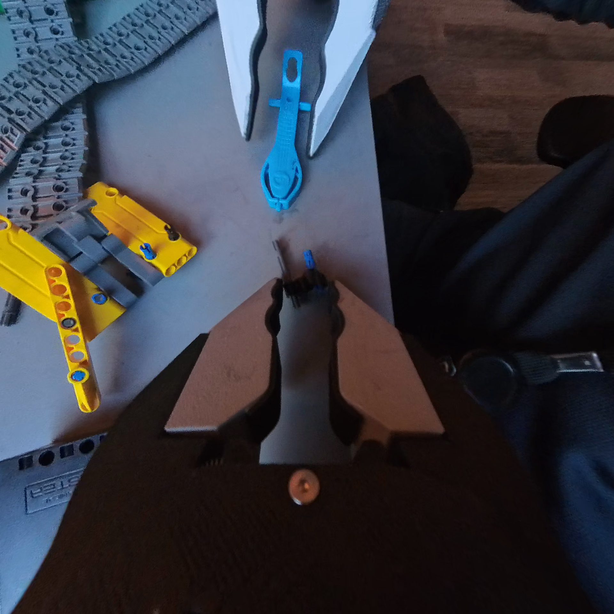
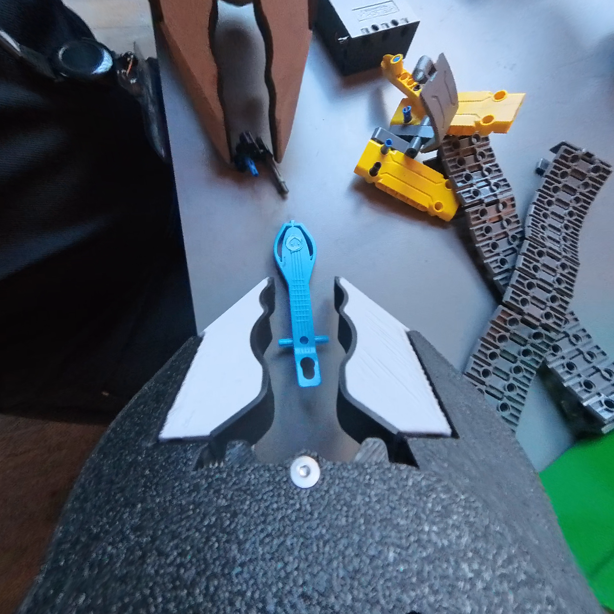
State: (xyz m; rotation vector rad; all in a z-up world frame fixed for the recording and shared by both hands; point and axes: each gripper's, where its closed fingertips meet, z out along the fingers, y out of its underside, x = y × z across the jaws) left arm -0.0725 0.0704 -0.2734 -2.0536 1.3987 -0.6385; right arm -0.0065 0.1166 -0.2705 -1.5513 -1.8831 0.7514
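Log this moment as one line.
left gripper: shut on small black-and-blue part | right gripper: open, fingers either side of blue tool | tool flat on table

Matt blue plastic tool (image 2: 296, 300), smooth grey table (image 2: 382, 252)

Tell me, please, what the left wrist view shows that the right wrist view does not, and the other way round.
Only the left wrist view: a long yellow beam with holes lying on the table.

Only the right wrist view: a green surface at the lower right and a curved grey panel standing on the yellow assembly.

Both: the blue tool lying between the open right tongs, the left tongs shut on a small black and blue part, the grey track links, and the grey box.
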